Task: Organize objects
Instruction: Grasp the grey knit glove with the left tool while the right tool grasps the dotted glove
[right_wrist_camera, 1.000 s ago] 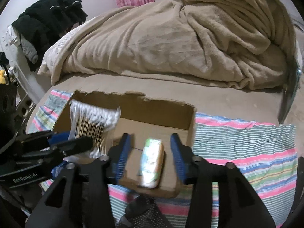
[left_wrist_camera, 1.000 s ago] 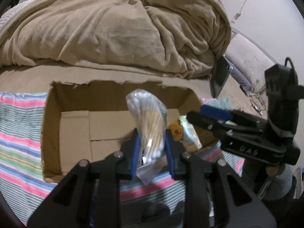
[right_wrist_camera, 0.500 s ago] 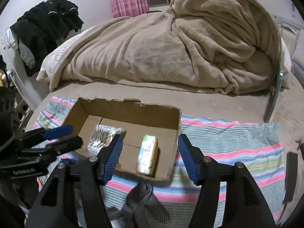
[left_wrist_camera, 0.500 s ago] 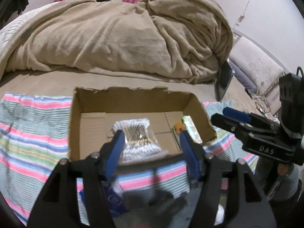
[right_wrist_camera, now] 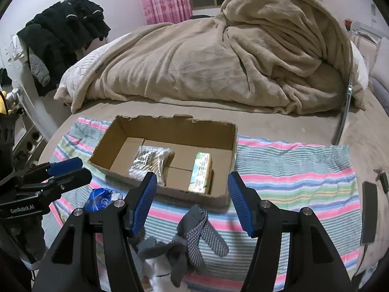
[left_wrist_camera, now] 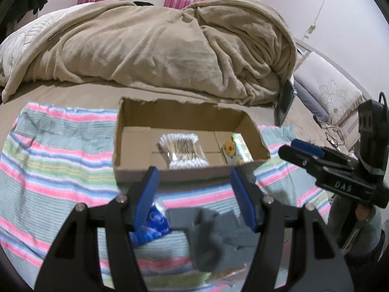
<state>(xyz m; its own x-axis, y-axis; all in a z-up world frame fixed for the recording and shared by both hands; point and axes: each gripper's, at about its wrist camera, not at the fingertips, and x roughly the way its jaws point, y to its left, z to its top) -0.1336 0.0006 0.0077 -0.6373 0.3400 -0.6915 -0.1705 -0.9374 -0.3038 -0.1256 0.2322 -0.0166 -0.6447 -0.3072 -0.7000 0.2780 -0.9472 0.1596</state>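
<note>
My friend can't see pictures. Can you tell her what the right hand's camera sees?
An open cardboard box sits on a striped cloth on a bed, holding a bag of cotton swabs and a small green packet. The right gripper is open and empty in front of it, above grey socks. A big tan blanket is heaped behind.

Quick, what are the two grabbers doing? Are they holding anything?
Left gripper: open, holding nothing; the cotton swabs lie in the box.
Right gripper: open, holding nothing.
</note>
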